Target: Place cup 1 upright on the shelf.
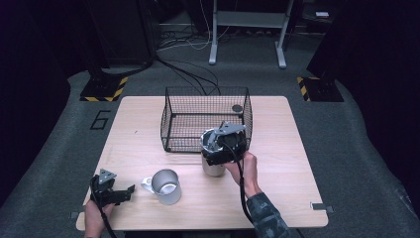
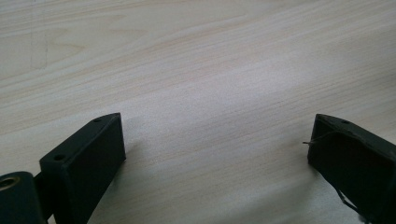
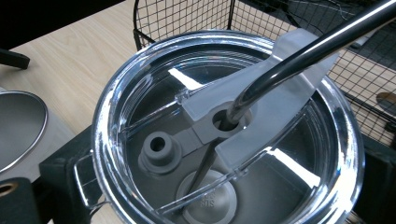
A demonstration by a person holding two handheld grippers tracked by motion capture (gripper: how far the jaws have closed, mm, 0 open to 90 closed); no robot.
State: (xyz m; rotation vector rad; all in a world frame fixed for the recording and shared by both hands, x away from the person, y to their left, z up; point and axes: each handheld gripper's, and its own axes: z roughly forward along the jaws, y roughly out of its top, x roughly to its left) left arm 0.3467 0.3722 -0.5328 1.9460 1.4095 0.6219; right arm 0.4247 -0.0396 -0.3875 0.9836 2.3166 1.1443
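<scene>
A steel tumbler (image 1: 212,169) with a clear lid (image 3: 154,93) stands on the wooden table (image 1: 277,148), just in front of the wire basket's right front corner. A metal straw (image 3: 299,51) runs through the hole in the lid. My right gripper (image 1: 218,157) comes down from above, with one black jaw on each side of the tumbler below the lid, shut on it. Over bare wood at the near left edge, my left gripper (image 1: 128,193) (image 2: 215,140) is open, with nothing between its jaws. A steel mug (image 1: 166,186) (image 3: 18,126) with a handle stands between the grippers.
The black wire basket (image 1: 171,116) stands at the middle back of the table, with a small dark round thing (image 1: 237,108) lying in its far right corner. Cables and a metal stand's legs are on the floor beyond the table.
</scene>
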